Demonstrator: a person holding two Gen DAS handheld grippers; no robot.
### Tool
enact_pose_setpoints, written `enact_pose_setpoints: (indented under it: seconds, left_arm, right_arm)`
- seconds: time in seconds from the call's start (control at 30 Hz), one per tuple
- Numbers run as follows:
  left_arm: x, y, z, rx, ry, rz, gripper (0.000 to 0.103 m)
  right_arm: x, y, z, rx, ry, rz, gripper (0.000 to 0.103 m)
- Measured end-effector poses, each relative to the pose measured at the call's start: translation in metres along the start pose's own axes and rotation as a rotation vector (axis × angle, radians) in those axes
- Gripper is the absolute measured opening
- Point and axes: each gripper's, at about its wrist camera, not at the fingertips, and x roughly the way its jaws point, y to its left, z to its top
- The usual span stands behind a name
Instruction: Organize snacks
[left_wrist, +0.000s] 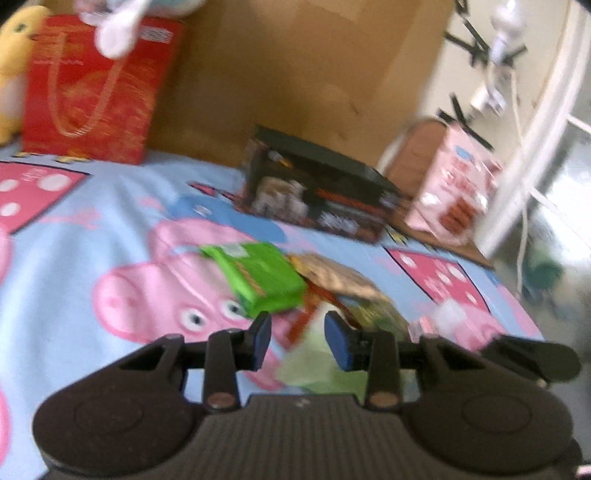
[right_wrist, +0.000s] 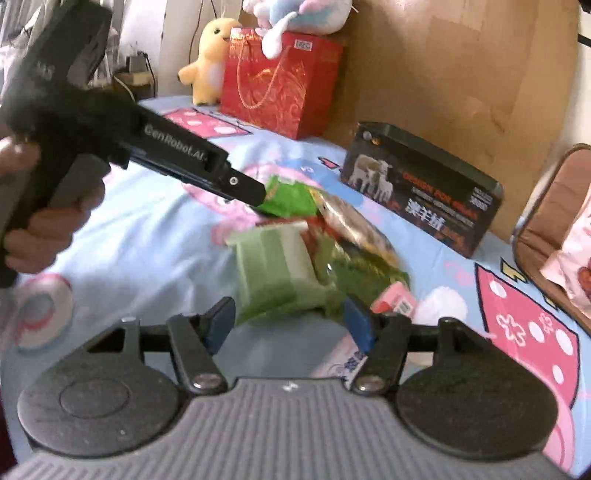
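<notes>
- The snacks sit in one loose heap in the middle of the bed sheet (right_wrist: 140, 258), none of them lined up or put away that I can see
- On the heap's far side lies a green packet (right_wrist: 291, 195), with a tan packet (right_wrist: 347, 218) just beside it and overlapping the pile
- Nearer the right gripper (right_wrist: 288, 325) a pale green container (right_wrist: 273, 269) lies tipped on its side against a darker green bag (right_wrist: 362, 273); a small pink carton (right_wrist: 395, 301) pokes out beside that
- The right gripper's jaws are spread and nothing is between the pads; it hovers just short of the container
- The left gripper (left_wrist: 297, 339) has its jaws set narrow but parted, and they look empty, though blur makes that hard to swear to; seen from the right wrist, its tip reaches the near edge of the green packet
- A black box (right_wrist: 424, 188) and a red gift bag (right_wrist: 280, 81) stand at the back, apart from the heap
- Judging by all this the sorting has barely begun: every snack is left to pick out and place
</notes>
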Motion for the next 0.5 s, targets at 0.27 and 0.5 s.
enact_pose_setpoints:
  seconds: [0.27, 0.5]
  left_arm:
    - [0.001, -0.008, -0.007, -0.025, 0.086, -0.038, 0.034]
    - [-0.001, 0.001, -0.005, -0.064, 0.07, 0.0, 0.041]
  right_arm:
    - [0.003, 0.003, 0.003, 0.054, 0.019, 0.064, 0.044]
    - [0.018, 0.0, 0.004, 0.113, -0.014, 0.069, 0.039]
